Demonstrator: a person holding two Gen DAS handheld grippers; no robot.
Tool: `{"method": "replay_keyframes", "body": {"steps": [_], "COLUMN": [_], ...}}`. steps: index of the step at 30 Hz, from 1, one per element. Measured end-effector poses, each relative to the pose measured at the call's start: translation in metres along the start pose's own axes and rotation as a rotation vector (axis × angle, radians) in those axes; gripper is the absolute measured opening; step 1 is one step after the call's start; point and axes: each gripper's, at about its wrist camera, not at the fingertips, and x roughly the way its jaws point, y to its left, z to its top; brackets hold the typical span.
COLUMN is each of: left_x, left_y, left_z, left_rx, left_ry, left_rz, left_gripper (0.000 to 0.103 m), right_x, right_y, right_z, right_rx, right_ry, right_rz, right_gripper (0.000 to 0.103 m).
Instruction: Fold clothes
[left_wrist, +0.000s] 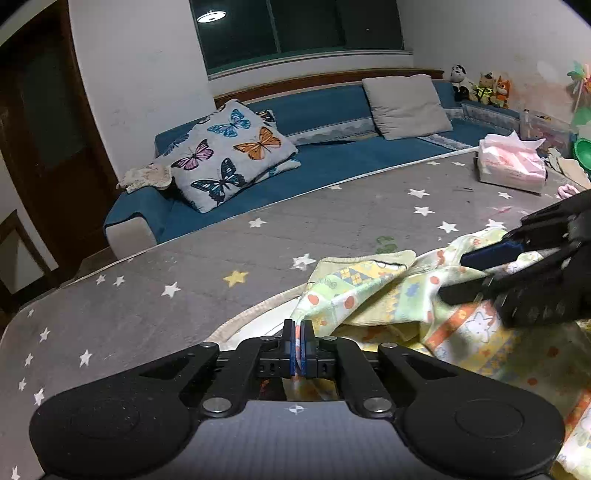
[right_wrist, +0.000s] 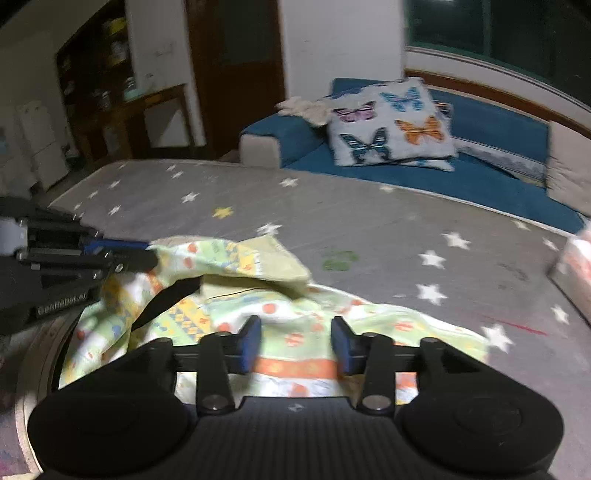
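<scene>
A pale green and yellow patterned garment lies crumpled on the grey star-print table cover. My left gripper is shut on the garment's edge, cloth pinched between its blue pads. In the right wrist view the left gripper holds the garment's left corner. My right gripper is open, its blue pads spread just above the garment. It also shows in the left wrist view, over the cloth at the right.
A pink tissue pack sits at the table's far right. A blue sofa with a butterfly cushion and a grey cushion runs behind the table. A round rimmed object lies under the garment's left side.
</scene>
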Motion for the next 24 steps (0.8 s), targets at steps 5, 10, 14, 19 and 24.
{"method": "replay_keyframes", "body": {"steps": [5,10,14,19,24], "left_x": [-0.001,-0.021,-0.046,-0.084,-0.115], "left_y": [0.007,0.027,0.05,0.081,0.094], "left_z": [-0.004,-0.013,-0.029,-0.06,-0.095], "left_rx": [-0.02,-0.094,-0.162,-0.27,-0.314], "left_ry": [-0.001,-0.024,-0.044,-0.053,-0.048], "left_rz": [0.009,0.041,0.095,0.148,0.19], "left_gripper": [0.002,0.002,0.002,0.001,0.0], "right_x": [0.014,-0.015,-0.066,-0.135,-0.196], "right_y": [0.011,0.012,-0.006,-0.036,-0.061], "right_z": [-0.002,-0.005,-0.009,-0.033,-0.076], "right_rx": [-0.036,-0.019,0.056,0.138,0.23], "right_ry": [0.01,-0.052,-0.149,-0.235,-0.28], "right_rz": [-0.017,-0.042,-0.1,-0.202,-0.296], "right_gripper": [0.019,0.005,0.005,0.005,0.005]}}
